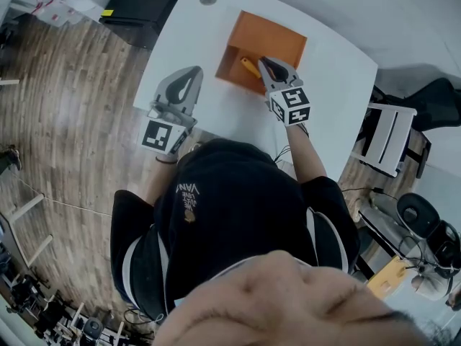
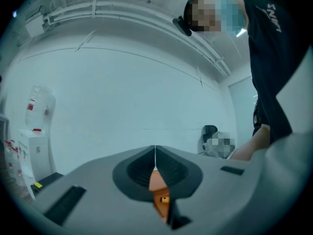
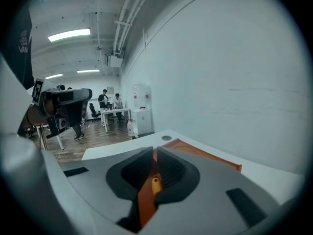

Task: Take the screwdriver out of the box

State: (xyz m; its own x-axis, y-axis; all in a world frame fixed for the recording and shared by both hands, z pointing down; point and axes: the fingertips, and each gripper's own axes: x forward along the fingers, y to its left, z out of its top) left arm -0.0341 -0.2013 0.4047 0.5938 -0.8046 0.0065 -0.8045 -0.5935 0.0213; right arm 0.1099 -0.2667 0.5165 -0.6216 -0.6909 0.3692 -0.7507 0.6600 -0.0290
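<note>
The left gripper hovers over the white table, at eight o'clock from the orange box, with its jaws pressed together on nothing. The yellow-handled screwdriver lies in the box against its near wall. At the screwdriver's three o'clock sits the right gripper, its jaws closed tight and apparently empty.

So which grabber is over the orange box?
The right gripper: its tip sits over the orange box, beside the yellow screwdriver. The left gripper hangs over the white table.

White lettering reading "VAN" stands on the person's black short-sleeved shirt, toward ten o'clock in the head view; nothing else is legible.
</note>
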